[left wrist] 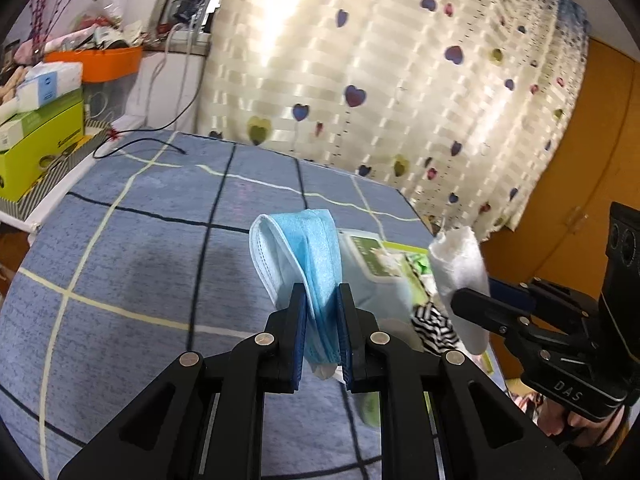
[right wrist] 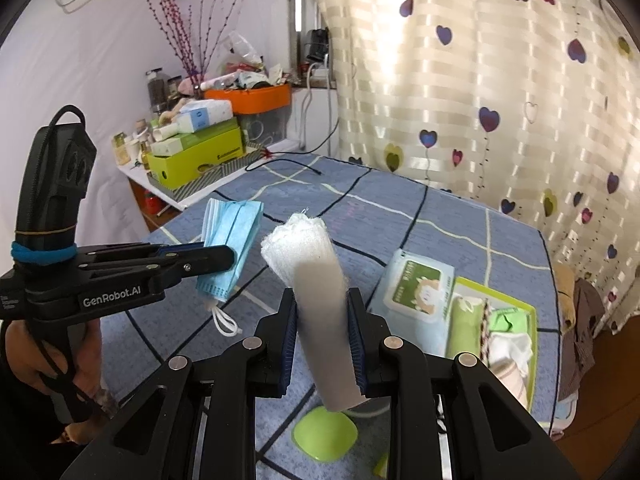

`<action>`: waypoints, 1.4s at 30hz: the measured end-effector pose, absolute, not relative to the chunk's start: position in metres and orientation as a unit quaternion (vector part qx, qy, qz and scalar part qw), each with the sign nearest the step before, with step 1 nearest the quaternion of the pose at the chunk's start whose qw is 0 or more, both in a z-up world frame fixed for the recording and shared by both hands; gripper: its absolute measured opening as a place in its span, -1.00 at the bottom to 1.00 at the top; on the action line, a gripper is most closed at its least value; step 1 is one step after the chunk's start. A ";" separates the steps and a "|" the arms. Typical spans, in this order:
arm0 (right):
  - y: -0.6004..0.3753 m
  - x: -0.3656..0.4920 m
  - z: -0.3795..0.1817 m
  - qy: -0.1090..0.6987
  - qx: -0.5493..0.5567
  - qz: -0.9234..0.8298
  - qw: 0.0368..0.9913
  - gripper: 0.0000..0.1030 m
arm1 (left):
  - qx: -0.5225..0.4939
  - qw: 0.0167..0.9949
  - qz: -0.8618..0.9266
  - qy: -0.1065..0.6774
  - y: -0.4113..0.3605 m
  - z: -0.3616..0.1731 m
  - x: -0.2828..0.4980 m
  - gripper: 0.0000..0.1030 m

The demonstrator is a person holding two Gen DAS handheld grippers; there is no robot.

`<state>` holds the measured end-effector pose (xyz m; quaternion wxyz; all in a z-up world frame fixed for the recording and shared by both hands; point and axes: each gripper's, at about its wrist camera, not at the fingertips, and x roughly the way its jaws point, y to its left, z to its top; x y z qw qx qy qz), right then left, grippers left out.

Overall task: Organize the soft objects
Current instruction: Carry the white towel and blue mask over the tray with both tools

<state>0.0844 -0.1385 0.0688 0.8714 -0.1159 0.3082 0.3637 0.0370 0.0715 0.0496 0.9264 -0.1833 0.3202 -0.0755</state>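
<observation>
a cream curtain (right wrist: 460,92) dotted with purple and green hearts hangs behind everything, and below it spreads a blue checked bedspread (left wrist: 132,248) with dark and pale lines. to the far left a white side table (right wrist: 160,190) is heaped with clutter, among it a lime green box (right wrist: 196,156) and an orange bin (right wrist: 256,100). on the bedspread's right part sits a green-rimmed tray (right wrist: 530,320) holding folded soft cloths, with a pack of wet wipes (right wrist: 416,284) lying against its near-left edge, partly on the tray. the left gripper (left wrist: 322,300) is closed tight on a folded blue face mask (left wrist: 298,256), held up off the bedspread, its ear loop dangling underneath. the right gripper (right wrist: 322,308) is clamped, jaws a little apart, on a rolled white towel (right wrist: 316,280) that stands tilted between the blue pads, fluffy end upward and also clear of the bed. in the right wrist view the mask hangs just left of the towel roll, the two near each other but apart. under the towel a small lime green lid-like piece (right wrist: 324,434) lies on the bedspread. a thin black cable (left wrist: 136,146) trails across the far left corner.
</observation>
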 end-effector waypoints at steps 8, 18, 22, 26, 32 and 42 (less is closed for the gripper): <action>-0.163 0.079 0.070 0.306 -0.096 0.349 0.881 -0.56 | -0.166 0.927 -0.106 0.318 0.043 0.060 0.035 -0.71; -0.194 0.076 0.070 0.305 -0.077 0.327 0.891 -0.56 | -0.146 0.924 -0.144 0.323 0.008 0.066 0.038 -0.70; -0.207 0.074 0.069 0.307 -0.070 0.317 0.895 -0.56 | -0.138 0.922 -0.156 0.326 -0.007 0.068 0.038 -0.70; -0.220 0.073 0.068 0.308 -0.062 0.308 0.898 -0.56 | -0.130 0.920 -0.168 0.328 -0.022 0.070 0.039 -0.70; -0.236 0.072 0.067 0.309 -0.052 0.298 0.902 -0.56 | -0.118 0.917 -0.182 0.334 -0.042 0.071 0.040 -0.70; -0.265 0.072 0.064 0.308 -0.031 0.281 0.909 -0.56 | -0.102 0.913 -0.198 0.341 -0.067 0.070 0.045 -0.70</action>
